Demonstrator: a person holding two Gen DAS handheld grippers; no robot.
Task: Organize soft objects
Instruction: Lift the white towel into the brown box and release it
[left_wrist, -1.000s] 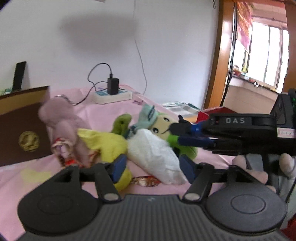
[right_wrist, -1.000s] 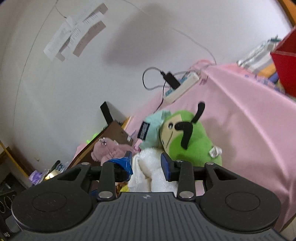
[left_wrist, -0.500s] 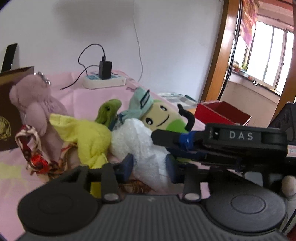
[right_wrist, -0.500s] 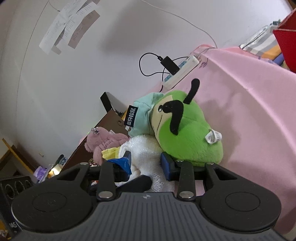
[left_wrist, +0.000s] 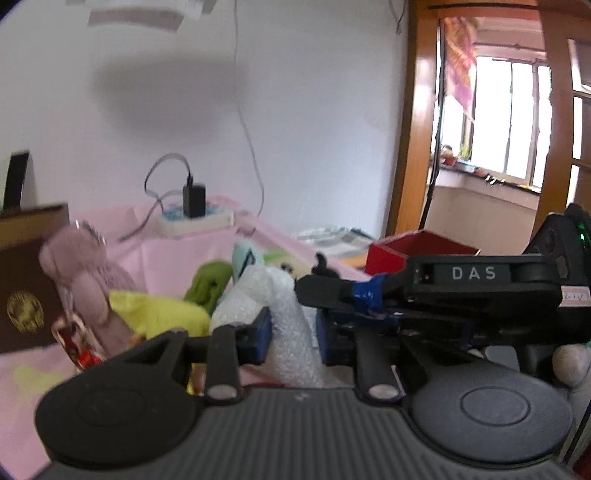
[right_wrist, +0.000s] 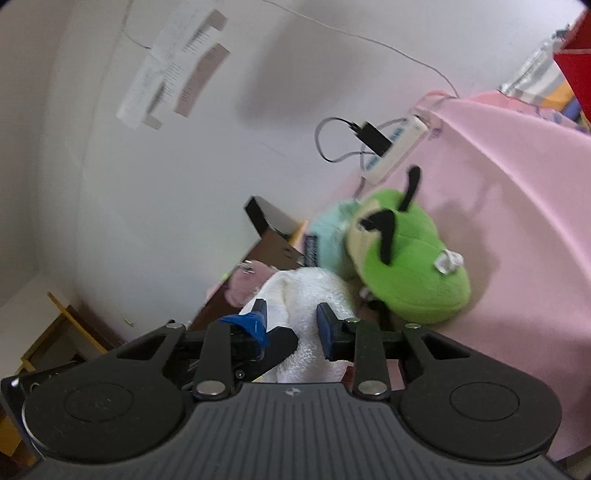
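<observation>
A white fluffy towel (left_wrist: 280, 310) lies in a pile of soft things on the pink cloth (left_wrist: 177, 254). My left gripper (left_wrist: 293, 338) is shut on the white towel. My right gripper (right_wrist: 291, 326) is also shut on the same towel (right_wrist: 310, 295), and its fingers (left_wrist: 332, 291) reach in from the right in the left wrist view. A green plush with black antennae (right_wrist: 410, 266) lies just beyond the towel. A pink plush (left_wrist: 81, 273), a yellow cloth (left_wrist: 159, 314) and a small green toy (left_wrist: 210, 280) sit to the left.
A brown box (left_wrist: 26, 280) stands at the left. A white power strip with a black charger (left_wrist: 194, 218) lies at the back by the wall. A red box (left_wrist: 417, 251) sits beyond the table's right edge, near a wooden door frame (left_wrist: 417, 122).
My left gripper has narrowed from open to shut on the white towel. Both grippers have lifted a little and the towel has risen with them.
</observation>
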